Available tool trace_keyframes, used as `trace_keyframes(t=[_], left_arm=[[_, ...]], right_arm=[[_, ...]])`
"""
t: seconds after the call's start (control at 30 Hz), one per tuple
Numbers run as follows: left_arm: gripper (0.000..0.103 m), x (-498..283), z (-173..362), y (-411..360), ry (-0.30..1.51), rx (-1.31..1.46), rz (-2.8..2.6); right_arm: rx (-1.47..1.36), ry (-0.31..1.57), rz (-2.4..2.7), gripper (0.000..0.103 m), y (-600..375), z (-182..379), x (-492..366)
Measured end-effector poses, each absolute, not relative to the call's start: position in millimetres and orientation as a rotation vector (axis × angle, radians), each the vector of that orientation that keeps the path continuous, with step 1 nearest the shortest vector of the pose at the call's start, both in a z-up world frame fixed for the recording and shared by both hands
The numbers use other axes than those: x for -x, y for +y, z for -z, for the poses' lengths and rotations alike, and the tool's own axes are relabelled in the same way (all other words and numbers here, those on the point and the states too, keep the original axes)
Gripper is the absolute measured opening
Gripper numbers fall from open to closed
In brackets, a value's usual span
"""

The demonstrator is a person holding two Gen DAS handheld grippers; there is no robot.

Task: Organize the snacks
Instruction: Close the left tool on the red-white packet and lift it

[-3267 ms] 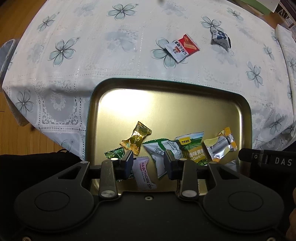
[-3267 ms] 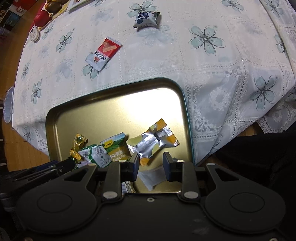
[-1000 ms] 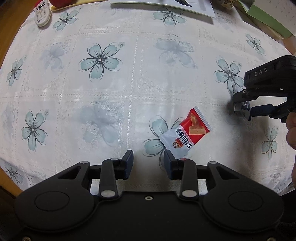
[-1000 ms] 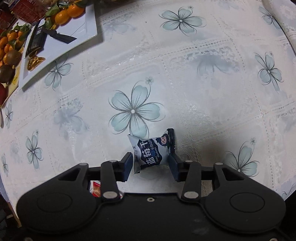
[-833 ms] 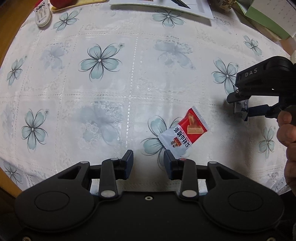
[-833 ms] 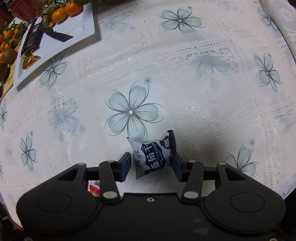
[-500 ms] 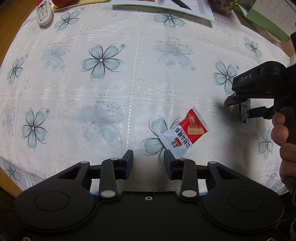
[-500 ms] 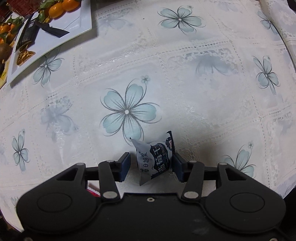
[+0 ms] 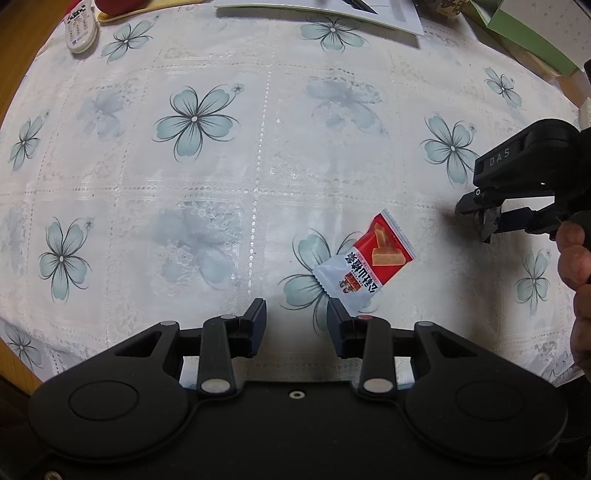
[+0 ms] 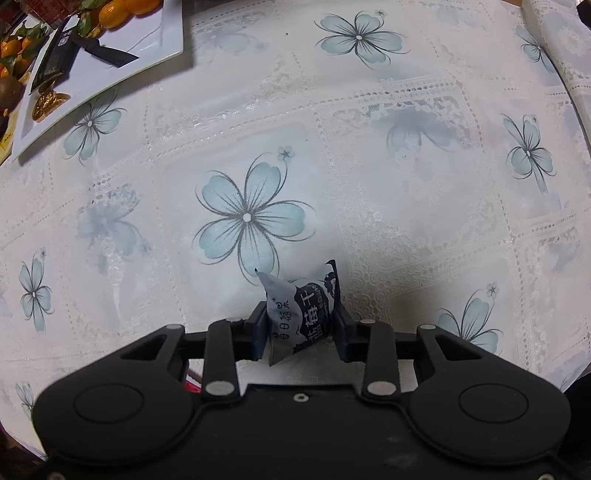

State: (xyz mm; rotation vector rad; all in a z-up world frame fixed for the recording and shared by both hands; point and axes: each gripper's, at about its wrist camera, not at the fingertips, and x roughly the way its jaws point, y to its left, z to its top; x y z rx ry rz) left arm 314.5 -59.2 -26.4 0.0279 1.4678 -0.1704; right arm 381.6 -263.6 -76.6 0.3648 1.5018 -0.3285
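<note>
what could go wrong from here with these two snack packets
The right gripper has just been closing on the blue and white packet, which looks crumpled and tilted between the pads; a puffy wrapper like that might slip out when lifted. The left gripper is open with the red and white packet lying off to one side of its pads, so closing from here would likely miss or pinch only a corner.

table (image 9: 258, 166): floral cloth | on it: red-white snack packet (image 9: 364, 267), remote (image 9: 82, 26)

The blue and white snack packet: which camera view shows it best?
The right wrist view: the blue and white snack packet fills the centre, printed face readable, pinched in the right gripper. The left wrist view shows only a dark sliver of it, at the far right.
</note>
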Motion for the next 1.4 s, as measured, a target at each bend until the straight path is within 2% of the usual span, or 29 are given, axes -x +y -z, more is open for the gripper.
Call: trace_keyframes(t=[0.23, 0.77, 0.93, 1.03, 1.4], left_arm=[[0.045, -320, 23, -56, 1.433, -0.029, 0.148], [0.046, -304, 41, -116, 1.337, -0.22, 0.32], [0.047, -307, 56, -121, 1.356, -0.26, 0.321], [0.055, -307, 60, -122, 1.345, -0.282, 0.301], [0.057, -300, 67, -132, 1.344, -0.344, 0.299]], right_arm=[[-0.489, 1.518, 0.297, 0.031, -282, 67, -368], [-0.561, 1.496, 0.281, 0.03, -331, 34, -338], [-0.577, 1.495, 0.256, 0.03, -333, 31, -334], [-0.58, 1.5, 0.247, 0.03, -332, 31, -333], [-0.573, 1.512, 0.23, 0.03, -329, 34, -333]])
